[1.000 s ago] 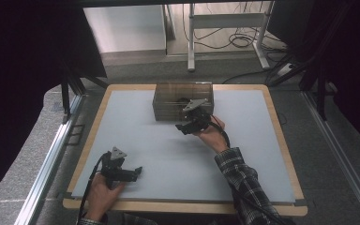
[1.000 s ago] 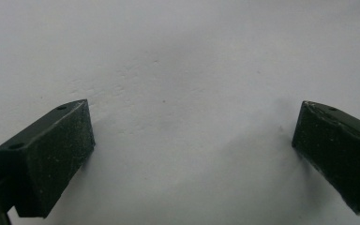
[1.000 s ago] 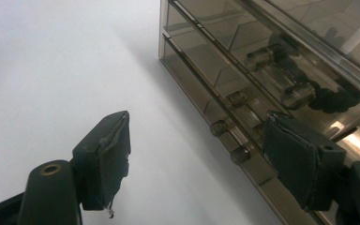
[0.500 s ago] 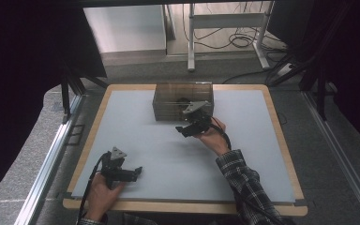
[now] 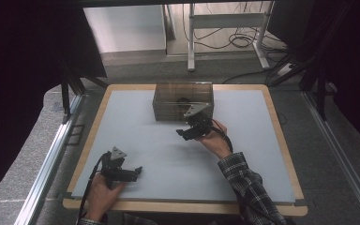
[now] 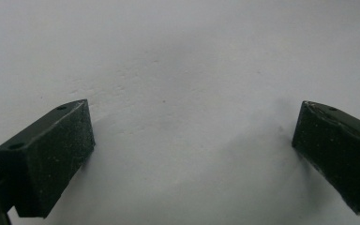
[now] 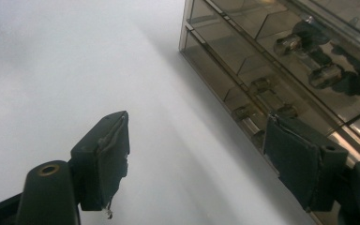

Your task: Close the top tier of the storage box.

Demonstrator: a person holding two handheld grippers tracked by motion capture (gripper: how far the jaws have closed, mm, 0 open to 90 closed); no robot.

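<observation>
A smoky see-through drawer box (image 5: 183, 101) stands at the back middle of the pale mat (image 5: 243, 154). In the right gripper view the box (image 7: 281, 70) shows thin drawers with small metal parts and a dark item inside. My right gripper (image 5: 187, 132) hovers just in front of the box's right half, jaws pointing left. Its jaws (image 7: 201, 164) are open with only mat between them, and the right jaw is close to the box front. My left gripper (image 5: 132, 173) rests low near the front left of the mat, open (image 6: 192, 150), with nothing between its pads.
A wooden border (image 5: 281, 136) frames the mat. Metal rails (image 5: 51, 154) run along the table's left side. A white stand (image 5: 225, 21) and cables lie on the floor beyond the far edge. Bare mat stretches between the two hands.
The right gripper has eased a little toward the person, away from the box front. The left hand has stayed put.
</observation>
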